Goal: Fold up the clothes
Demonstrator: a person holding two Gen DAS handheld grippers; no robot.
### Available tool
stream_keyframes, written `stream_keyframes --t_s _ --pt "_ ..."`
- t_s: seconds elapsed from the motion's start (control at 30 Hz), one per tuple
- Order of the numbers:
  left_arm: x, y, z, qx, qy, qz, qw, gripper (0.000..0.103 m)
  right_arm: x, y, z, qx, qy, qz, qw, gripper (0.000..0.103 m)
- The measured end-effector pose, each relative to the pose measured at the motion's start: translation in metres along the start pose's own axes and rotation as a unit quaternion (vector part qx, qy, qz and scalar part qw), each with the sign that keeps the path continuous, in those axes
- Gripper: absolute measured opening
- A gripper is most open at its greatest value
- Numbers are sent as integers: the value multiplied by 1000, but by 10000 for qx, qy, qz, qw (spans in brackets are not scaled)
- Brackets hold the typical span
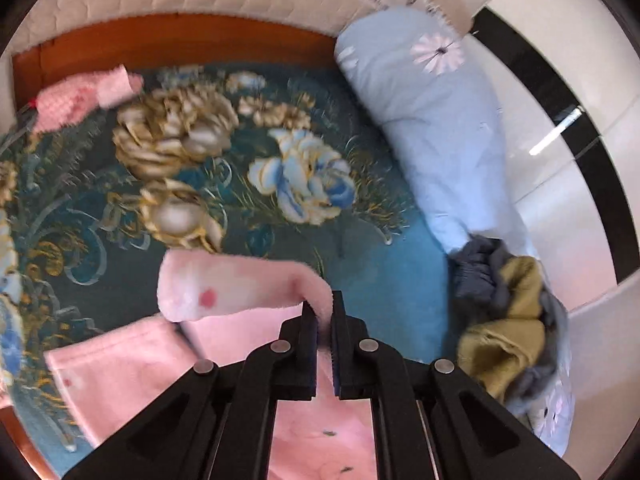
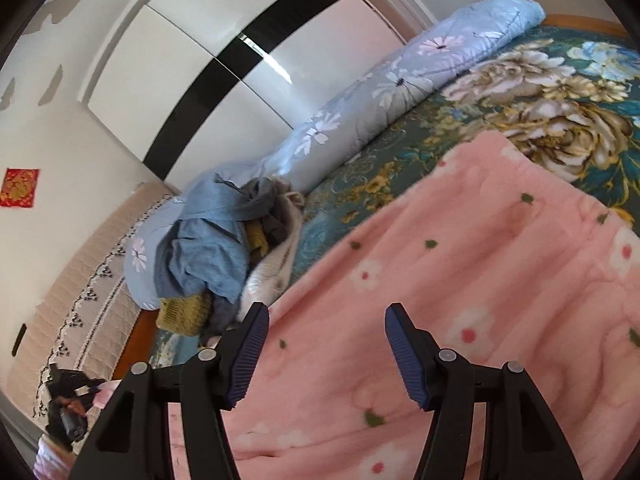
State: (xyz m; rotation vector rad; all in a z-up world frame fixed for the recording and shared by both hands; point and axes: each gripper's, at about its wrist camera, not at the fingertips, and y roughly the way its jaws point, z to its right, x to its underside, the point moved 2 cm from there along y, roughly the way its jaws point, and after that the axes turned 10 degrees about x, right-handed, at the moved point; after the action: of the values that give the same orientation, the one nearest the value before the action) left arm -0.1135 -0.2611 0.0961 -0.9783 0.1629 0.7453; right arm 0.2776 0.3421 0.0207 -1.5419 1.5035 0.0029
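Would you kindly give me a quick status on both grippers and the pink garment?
Left gripper shut on pink fleece garment edge. Right gripper open above it. Clothes pile alongside, clear.

A bed with an orange wooden frame fills the frame centre under a teal floral bedspread. At upper left, a glossy white wardrobe with a black band catches daylight beside a cream wall.

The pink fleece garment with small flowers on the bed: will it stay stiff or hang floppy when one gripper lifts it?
Probably floppy: the pink fleece garment with small flowers already droops from the left gripper. Its fuzzy surface likely grips the pads well.
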Motion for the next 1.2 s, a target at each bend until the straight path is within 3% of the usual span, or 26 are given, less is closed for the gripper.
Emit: stream_keyframes --t_s 0.1,0.33,0.4,0.47,0.57,0.63,0.67,0.77,0.83,1.0,1.1,1.2 --pt "-10 38 5 -322 150 -57 9994 5 4 8 2 25 47 -199 9998 64" --pt "-23 102 1 -567 371 -235 9974 6 13 16 -9 206 -335 -322 9987 64" --pt "-23 115 -9 -297 254 -370 9986 18 15 18 -11 224 -407 -379 9982 64" --pt "-25 115 -21 116 -60 -459 9989 49 18 20 -13 243 -475 -430 9976 64" --pt "-35 97 -36 843 -499 -408 9944 55 18 21 -13 243 -488 -453 9975 64" --pt "-40 76 -42 1008 -445 -270 9935 60 19 22 -14 243 -497 -469 9974 64" --pt "-42 65 -46 1010 -362 -190 9940 61 19 22 -14 242 -501 -477 9973 64" --pt "-32 54 -73 34 86 -320 9994 61 20 22 -14 232 -488 -485 9974 64" --pt "-19 60 -96 -153 -68 -541 9984 61 21 22 -15 226 -480 -489 9974 64" --pt "10 75 -136 527 -965 -899 9899 61 21 19 -17 203 -475 -454 9976 64" --pt "12 77 -128 608 -946 -681 9913 60 20 20 -15 217 -435 -474 9977 64" --pt "17 89 -114 524 -679 -796 9931 58 21 23 -13 209 -380 -550 9975 64"
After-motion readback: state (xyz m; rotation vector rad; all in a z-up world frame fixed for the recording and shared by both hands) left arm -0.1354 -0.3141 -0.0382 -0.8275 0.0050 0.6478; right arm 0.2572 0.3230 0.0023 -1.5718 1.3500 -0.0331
